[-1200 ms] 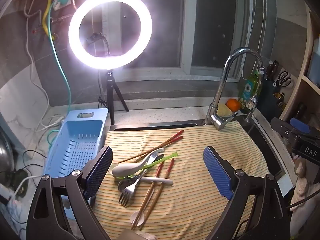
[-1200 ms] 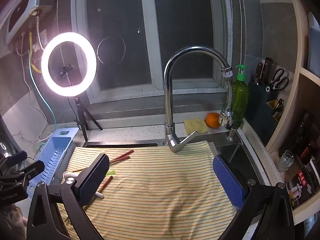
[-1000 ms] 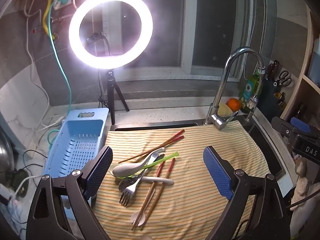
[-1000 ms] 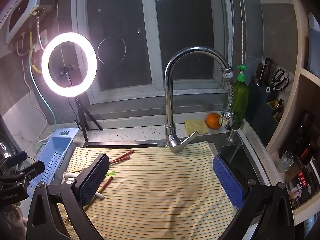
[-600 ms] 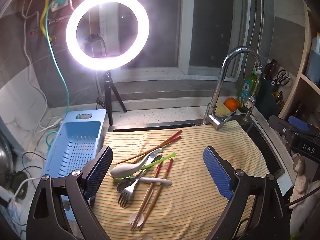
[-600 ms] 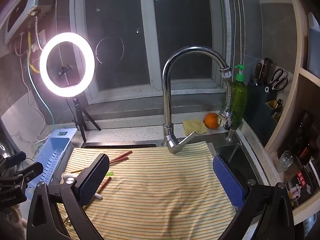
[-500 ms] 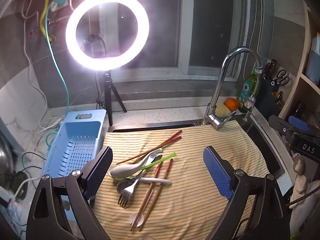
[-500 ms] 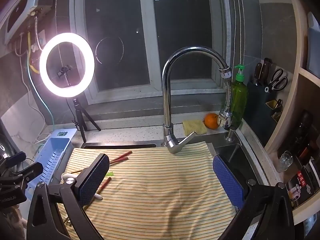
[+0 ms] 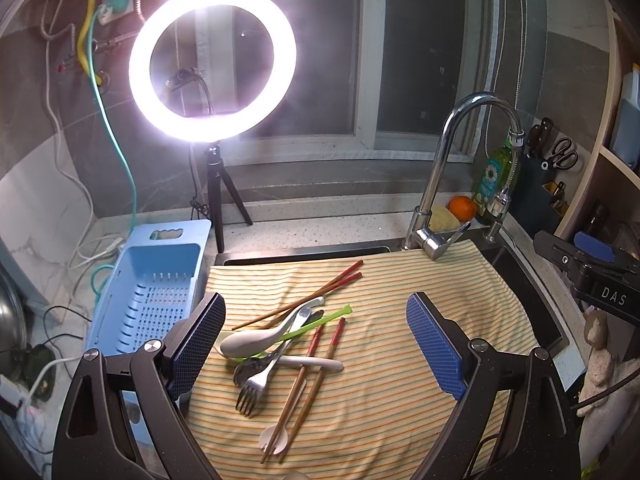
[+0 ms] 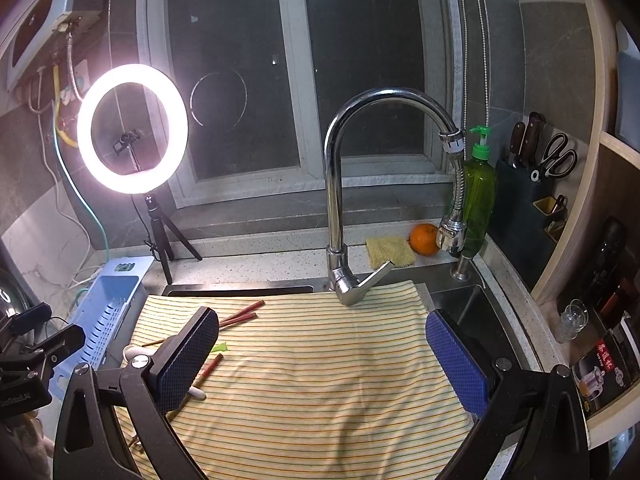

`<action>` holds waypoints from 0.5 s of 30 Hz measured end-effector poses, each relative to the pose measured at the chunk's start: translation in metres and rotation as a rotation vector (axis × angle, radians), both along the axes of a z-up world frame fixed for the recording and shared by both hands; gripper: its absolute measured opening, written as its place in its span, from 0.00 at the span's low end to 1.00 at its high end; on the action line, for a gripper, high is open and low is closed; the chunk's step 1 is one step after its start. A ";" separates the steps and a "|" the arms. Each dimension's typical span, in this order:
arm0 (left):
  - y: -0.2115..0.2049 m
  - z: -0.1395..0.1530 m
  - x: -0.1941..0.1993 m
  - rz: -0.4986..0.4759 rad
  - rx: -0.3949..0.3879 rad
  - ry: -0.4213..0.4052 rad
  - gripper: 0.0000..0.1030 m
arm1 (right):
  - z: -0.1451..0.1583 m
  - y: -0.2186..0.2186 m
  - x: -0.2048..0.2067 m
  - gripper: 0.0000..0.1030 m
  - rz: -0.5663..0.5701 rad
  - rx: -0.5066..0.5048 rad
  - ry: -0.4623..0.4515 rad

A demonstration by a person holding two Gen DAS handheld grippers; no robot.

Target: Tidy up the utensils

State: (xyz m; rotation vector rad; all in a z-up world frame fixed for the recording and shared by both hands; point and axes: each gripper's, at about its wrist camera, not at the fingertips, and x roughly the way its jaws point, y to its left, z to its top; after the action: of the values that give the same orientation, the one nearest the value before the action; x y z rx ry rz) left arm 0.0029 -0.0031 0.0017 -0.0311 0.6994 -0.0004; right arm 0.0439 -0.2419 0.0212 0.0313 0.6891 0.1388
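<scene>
A heap of utensils lies on the striped cloth [image 9: 400,360]: red-tipped chopsticks [image 9: 320,288], a white spoon [image 9: 256,340], a green stick [image 9: 320,322], a metal fork [image 9: 260,380] and a second chopstick pair [image 9: 316,368]. My left gripper [image 9: 316,344] hovers open above the heap, holding nothing. My right gripper [image 10: 320,352] is open too, over bare cloth [image 10: 320,380] to the right of the heap; its left finger hides most of the utensils, with chopstick tips [image 10: 244,314] showing. A light-blue slotted basket [image 9: 152,296] stands left of the cloth.
A chrome faucet [image 10: 340,200] rises behind the cloth. A ring light on a tripod [image 9: 212,80] stands at the back left. An orange [image 10: 424,239], a sponge [image 10: 390,256], a green soap bottle [image 10: 478,200] and a knife block [image 10: 524,200] sit at the back right. Cables trail at far left.
Both views have shifted only slightly; the grippers drift a little and stay open. The utensils have not moved.
</scene>
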 end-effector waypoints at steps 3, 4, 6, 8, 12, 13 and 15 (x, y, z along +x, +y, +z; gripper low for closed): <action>0.000 0.000 0.000 0.000 -0.001 0.002 0.90 | 0.000 -0.001 0.001 0.99 0.000 0.001 0.002; 0.000 0.000 0.000 -0.001 -0.001 0.002 0.90 | 0.000 0.000 0.000 0.99 0.000 0.001 0.003; 0.000 0.000 0.000 -0.001 0.000 0.002 0.90 | 0.000 0.000 0.001 0.99 0.000 0.001 0.005; 0.000 0.000 0.000 0.000 -0.002 0.002 0.90 | 0.000 -0.001 0.001 0.99 -0.001 0.003 0.007; -0.001 0.000 -0.001 -0.002 0.000 0.001 0.90 | -0.001 -0.002 0.001 0.99 -0.006 0.004 0.007; -0.002 0.000 -0.001 -0.003 0.000 0.000 0.90 | 0.000 -0.002 0.001 0.99 -0.007 0.006 0.008; -0.002 0.000 -0.001 -0.004 0.000 0.000 0.90 | 0.000 -0.003 0.001 0.99 -0.009 0.006 0.007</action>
State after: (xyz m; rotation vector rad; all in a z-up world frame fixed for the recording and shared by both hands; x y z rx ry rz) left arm 0.0014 -0.0056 0.0020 -0.0299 0.6996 -0.0048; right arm 0.0451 -0.2447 0.0211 0.0406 0.6952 0.1323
